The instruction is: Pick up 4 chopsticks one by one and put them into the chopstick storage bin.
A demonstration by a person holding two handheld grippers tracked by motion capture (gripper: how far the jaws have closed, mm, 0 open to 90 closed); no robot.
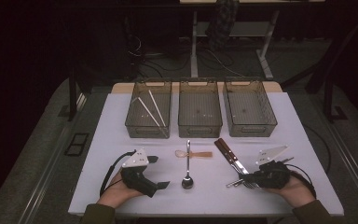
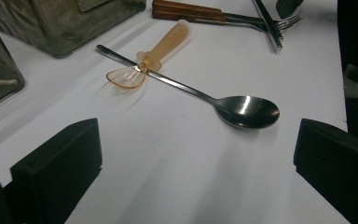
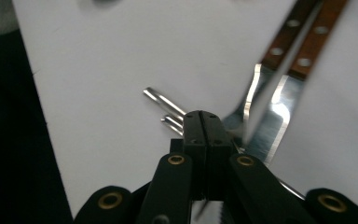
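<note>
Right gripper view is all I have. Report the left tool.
Observer: The left tool is open, jaws wide apart, nothing between them.
Operator: Give me what lies ahead of it.
Observer: A metal spoon, its handle crossing over an amber plastic spoon.
Operator: Now the table's far edge.
Observer: Of three bins there, the left bin holds white chopsticks.

A wooden-handled fork point(image 1: 230, 158) and knife lie crossed at 5 o'clock on the table, handles pointing toward 11 o'clock and riveted with pale studs, tines and blade toward the near edge. Thin metal rods point(image 3: 165, 108) are seen just beside them at their 8 o'clock. All lie flat on the white surface.
</note>
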